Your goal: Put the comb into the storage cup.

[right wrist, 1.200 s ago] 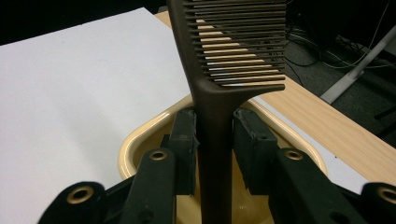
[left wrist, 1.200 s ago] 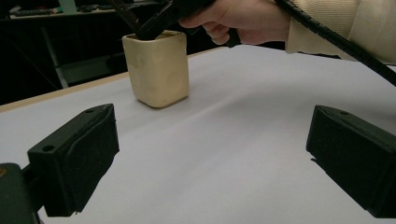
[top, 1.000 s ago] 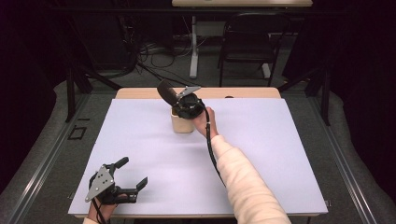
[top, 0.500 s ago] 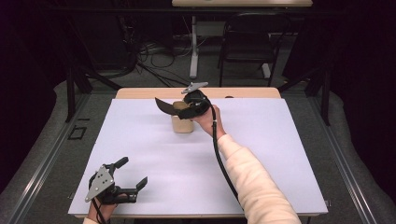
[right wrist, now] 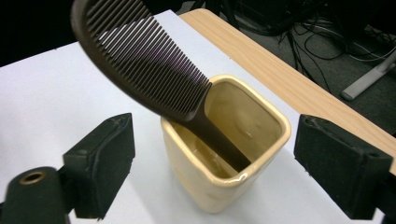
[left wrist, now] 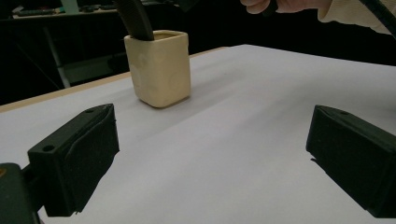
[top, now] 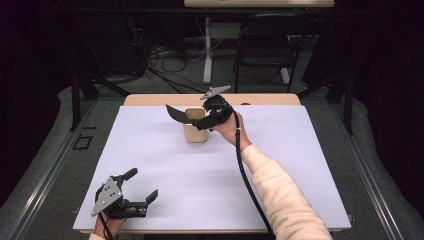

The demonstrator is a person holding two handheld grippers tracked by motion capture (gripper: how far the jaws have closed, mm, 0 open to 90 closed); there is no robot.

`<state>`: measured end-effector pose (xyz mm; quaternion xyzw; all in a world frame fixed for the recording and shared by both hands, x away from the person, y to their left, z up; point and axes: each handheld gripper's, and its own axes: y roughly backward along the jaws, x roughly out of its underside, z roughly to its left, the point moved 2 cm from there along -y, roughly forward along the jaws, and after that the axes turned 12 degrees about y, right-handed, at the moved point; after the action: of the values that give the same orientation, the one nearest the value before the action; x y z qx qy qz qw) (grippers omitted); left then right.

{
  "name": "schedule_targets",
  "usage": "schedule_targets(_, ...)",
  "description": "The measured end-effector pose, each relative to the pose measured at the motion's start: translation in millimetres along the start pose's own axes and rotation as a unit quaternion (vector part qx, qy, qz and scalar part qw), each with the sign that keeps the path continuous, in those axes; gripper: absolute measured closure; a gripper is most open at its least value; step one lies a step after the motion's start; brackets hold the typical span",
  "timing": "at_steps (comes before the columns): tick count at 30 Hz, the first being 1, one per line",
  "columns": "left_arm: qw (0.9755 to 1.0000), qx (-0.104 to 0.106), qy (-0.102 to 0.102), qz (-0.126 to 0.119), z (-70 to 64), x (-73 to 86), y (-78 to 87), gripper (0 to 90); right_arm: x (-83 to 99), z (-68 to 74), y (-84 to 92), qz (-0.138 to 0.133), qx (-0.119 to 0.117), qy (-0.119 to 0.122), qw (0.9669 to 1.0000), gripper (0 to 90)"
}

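A cream square cup (top: 196,132) stands at the far middle of the white table (top: 280,165). A black comb (top: 176,113) sits handle-down in it and leans left over the rim. My right gripper (top: 202,120) hovers just above and right of the cup; its jaws have just been opening and press on nothing. In the right gripper view the comb (right wrist: 140,60) and cup (right wrist: 224,158) lie beyond the spread jaws of my right gripper (right wrist: 219,144). My left gripper (top: 141,184) rests open at the near left corner, with the cup (left wrist: 161,67) far ahead of it.
A bare wooden strip (top: 270,99) runs along the table's far edge. Behind it stand a chair (top: 265,47), a white post and loose cables on the floor. A black cable (top: 245,175) trails from the right gripper along the cream sleeve.
The right gripper has opened, let go of the comb and lifted slightly away from the cup. The comb now leans left in the cup. The left gripper has not moved.
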<state>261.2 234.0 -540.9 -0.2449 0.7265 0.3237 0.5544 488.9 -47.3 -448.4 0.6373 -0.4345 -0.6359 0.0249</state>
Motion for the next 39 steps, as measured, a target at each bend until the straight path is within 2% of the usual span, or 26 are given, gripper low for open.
schedule_targets(12, 1.0000, 0.001, -0.003, 0.003, -1.0, 0.0, -1.2, 2.3, 11.3, 1.9, 17.6, 0.012, -0.014, 0.004, 0.9998, 4.3)
schedule_targets(24, 1.0000, 0.005, -0.003, 0.006, -1.8, -0.2, -4.5, 2.3, 24.3, 8.1, 39.1, 0.020, -0.023, 0.009, 0.9995, 1.9)
schedule_targets(39, 0.9999, 0.010, -0.005, 0.003, -2.2, -0.7, -4.1, 2.4, 59.2, 15.9, 64.3, 0.027, -0.030, -0.004, 0.9992, 0.8)
